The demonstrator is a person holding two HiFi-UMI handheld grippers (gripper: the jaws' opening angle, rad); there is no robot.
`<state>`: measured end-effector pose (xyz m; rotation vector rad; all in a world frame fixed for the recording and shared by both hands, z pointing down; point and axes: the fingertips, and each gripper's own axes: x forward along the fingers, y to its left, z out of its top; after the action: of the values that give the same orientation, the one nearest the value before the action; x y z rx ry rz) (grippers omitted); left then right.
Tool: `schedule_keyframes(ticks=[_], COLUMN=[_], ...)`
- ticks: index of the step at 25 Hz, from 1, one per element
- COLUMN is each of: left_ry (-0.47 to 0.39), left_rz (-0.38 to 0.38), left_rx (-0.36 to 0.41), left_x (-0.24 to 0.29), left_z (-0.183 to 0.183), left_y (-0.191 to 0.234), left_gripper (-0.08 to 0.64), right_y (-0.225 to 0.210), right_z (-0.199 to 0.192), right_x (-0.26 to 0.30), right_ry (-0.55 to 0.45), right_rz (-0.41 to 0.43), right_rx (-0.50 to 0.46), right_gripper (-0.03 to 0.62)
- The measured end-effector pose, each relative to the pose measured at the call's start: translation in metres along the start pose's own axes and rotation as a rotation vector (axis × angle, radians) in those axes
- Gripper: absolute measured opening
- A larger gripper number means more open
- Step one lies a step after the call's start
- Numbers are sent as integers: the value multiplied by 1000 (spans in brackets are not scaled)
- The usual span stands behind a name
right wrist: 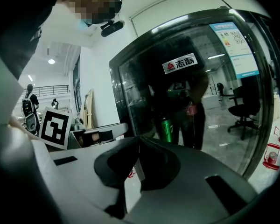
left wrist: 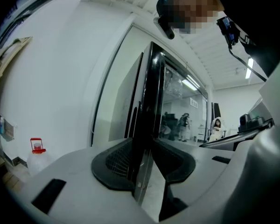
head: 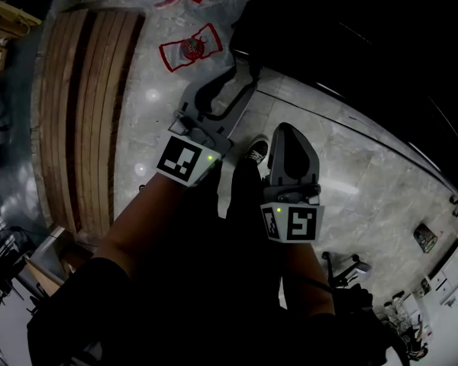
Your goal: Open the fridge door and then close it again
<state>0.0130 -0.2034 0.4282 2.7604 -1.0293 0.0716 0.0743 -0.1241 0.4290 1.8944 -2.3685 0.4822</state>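
Note:
The fridge [right wrist: 186,101] has a black-framed glass door with a red-and-white label; a green can [right wrist: 166,129] stands inside. In the head view the fridge [head: 351,29] is the dark mass at the upper right. My left gripper [head: 237,78] reaches to its door's edge. In the left gripper view that black door edge [left wrist: 147,92] runs upright between the jaws of the left gripper [left wrist: 144,146], which stand apart on either side of it. My right gripper [head: 288,132] hangs back from the glass, and its tips meet with nothing between them [right wrist: 139,141].
A slatted wooden pallet [head: 84,113] lies on the stone floor at the left. Red-and-white plastic bottles [head: 191,48] lie on the floor near the fridge. A white wall [left wrist: 60,78] flanks the fridge, with a red-capped jug [left wrist: 36,146] beside it. My shoe [head: 257,152] shows between the grippers.

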Motion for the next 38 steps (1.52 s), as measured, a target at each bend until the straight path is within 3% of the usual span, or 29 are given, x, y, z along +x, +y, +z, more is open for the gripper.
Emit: schedule_keyframes(ticks=[11, 16, 20, 22, 25, 38], left_ry=[7, 0, -13, -19, -31, -8], left_rz=[13, 71, 98, 108, 122, 143], left_rx=[14, 17, 4, 6, 10, 55], left_x=[-1, -7, -23, -32, -47, -91], left_z=[-1, -2, -2, -1, 8, 70], left_y=[0, 1, -4, -10, -23, -74], left_gripper=[129, 130, 103, 55, 9, 5], right_y=[3, 4, 9, 11, 19, 58], right_z=[0, 3, 3, 4, 10, 74], right_x=[-3, -5, -7, -9, -14, -51], right_ry=[-7, -14, -16, -21, -33, -79], right_rz=[1, 5, 14, 21, 38, 82], right_rx=[-3, -9, -13, -14, -17, -115], right_gripper=[15, 15, 15, 15, 15, 15])
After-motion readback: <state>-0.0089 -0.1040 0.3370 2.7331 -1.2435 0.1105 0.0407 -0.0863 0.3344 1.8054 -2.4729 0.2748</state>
